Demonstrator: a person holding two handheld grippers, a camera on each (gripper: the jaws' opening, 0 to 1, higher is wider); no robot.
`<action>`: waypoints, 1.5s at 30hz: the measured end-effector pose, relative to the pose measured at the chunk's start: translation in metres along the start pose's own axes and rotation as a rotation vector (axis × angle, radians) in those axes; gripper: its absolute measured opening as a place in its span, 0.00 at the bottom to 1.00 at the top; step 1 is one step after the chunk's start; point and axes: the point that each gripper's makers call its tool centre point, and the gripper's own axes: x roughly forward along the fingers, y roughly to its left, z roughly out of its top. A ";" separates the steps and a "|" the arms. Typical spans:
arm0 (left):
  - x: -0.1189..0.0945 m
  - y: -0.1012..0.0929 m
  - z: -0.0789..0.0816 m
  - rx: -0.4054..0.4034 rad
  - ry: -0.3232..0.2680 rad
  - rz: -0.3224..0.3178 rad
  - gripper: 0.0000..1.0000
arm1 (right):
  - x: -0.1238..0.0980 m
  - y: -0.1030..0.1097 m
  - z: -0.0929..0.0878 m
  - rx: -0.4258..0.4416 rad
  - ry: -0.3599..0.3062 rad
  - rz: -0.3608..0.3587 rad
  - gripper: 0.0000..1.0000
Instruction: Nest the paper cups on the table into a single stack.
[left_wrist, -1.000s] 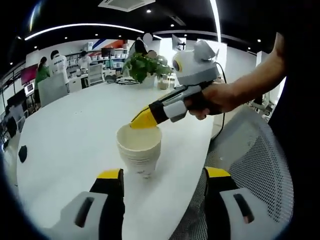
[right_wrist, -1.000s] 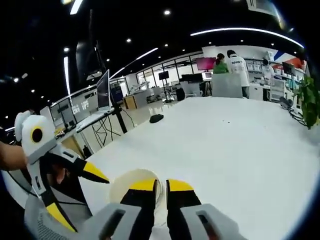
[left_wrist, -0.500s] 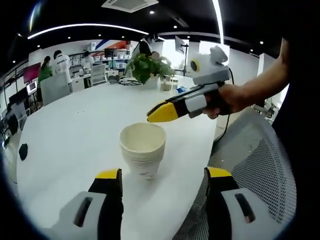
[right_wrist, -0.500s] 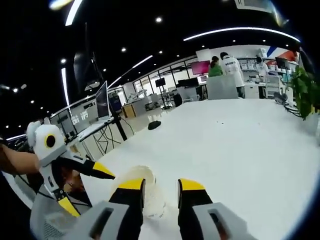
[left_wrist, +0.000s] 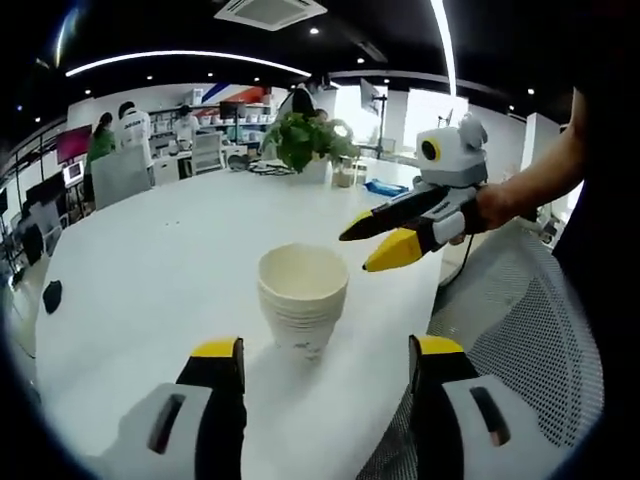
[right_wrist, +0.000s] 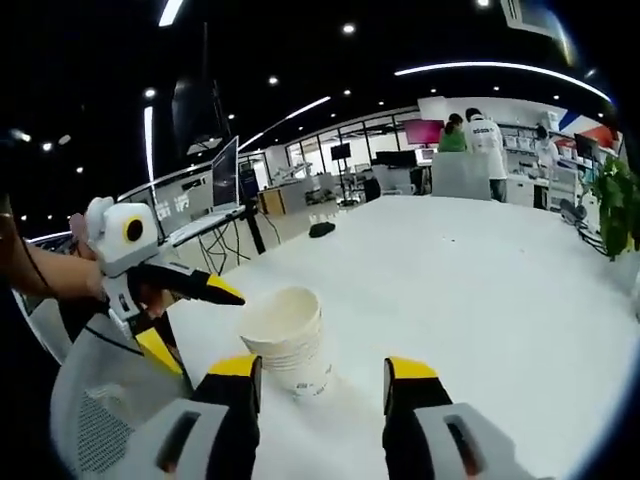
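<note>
Now the stack of cups (left_wrist: 303, 310) is standing upright on the white table (left_wrist: 150, 270), near its edge beside a mesh chair (left_wrist: 520, 340). Left tongs (left_wrist: 323, 352) are hanging open just short of the stack, clamping nothing. Right tongs (right_wrist: 320, 370) are likewise open, facing the stack, empty.

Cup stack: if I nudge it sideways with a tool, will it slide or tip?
The cup stack is probably light: thin paper, nothing visible inside. It tapers to a narrow base below a wide rim, so a push near the rim would likely tip it. A low push should slide it on the smooth table.
</note>
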 end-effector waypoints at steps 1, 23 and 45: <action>0.001 0.000 0.000 0.000 0.001 -0.002 0.65 | 0.001 0.000 0.000 -0.001 0.000 0.000 0.48; 0.042 0.011 -0.005 0.042 0.032 -0.025 0.59 | 0.032 0.024 0.017 -0.039 -0.003 0.065 0.51; 0.059 0.022 0.008 0.089 0.019 -0.007 0.45 | 0.050 0.033 0.023 -0.047 0.014 0.081 0.47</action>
